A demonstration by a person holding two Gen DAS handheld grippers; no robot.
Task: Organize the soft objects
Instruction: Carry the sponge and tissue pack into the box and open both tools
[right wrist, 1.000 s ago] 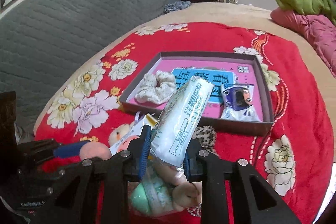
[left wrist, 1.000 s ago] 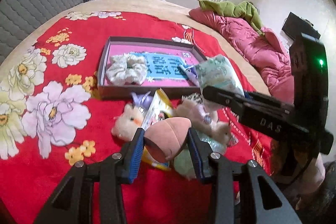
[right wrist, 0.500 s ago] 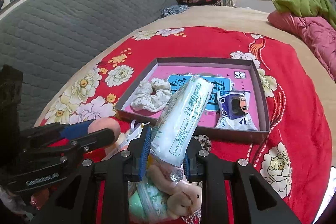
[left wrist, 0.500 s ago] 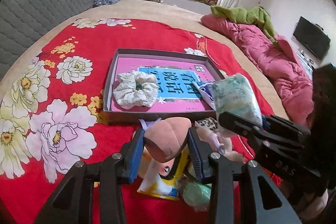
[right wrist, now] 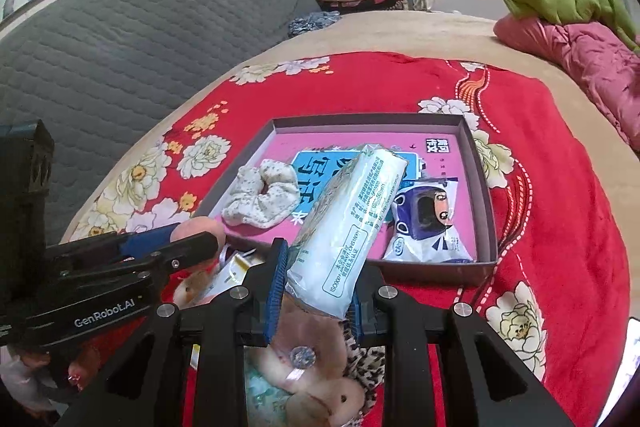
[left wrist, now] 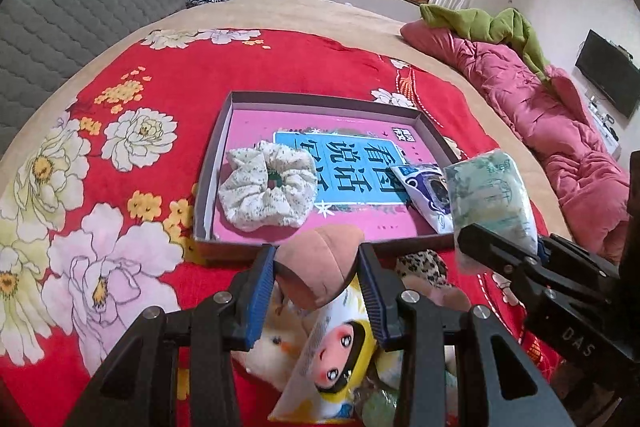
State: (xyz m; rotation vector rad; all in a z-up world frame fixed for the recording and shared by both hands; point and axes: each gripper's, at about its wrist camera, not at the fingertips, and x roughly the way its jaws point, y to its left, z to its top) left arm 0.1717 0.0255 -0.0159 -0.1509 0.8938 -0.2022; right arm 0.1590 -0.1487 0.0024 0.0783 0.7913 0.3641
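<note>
Left claw (left wrist: 316, 269) pinching rounded pink plush (left wrist: 316, 267).

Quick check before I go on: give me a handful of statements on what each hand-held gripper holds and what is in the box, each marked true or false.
1. The left hand-held gripper is closed on a pink plush piece. True.
2. The right hand-held gripper is empty. False: it grips a white tissue pack.
3. A floral scrunchie lies in the box. True.
4. The box holds nothing else. False: a blue-and-white cartoon packet lies in it too.
5. The tissue pack already rests on the box floor. False: it is held up, above the near wall.
</note>
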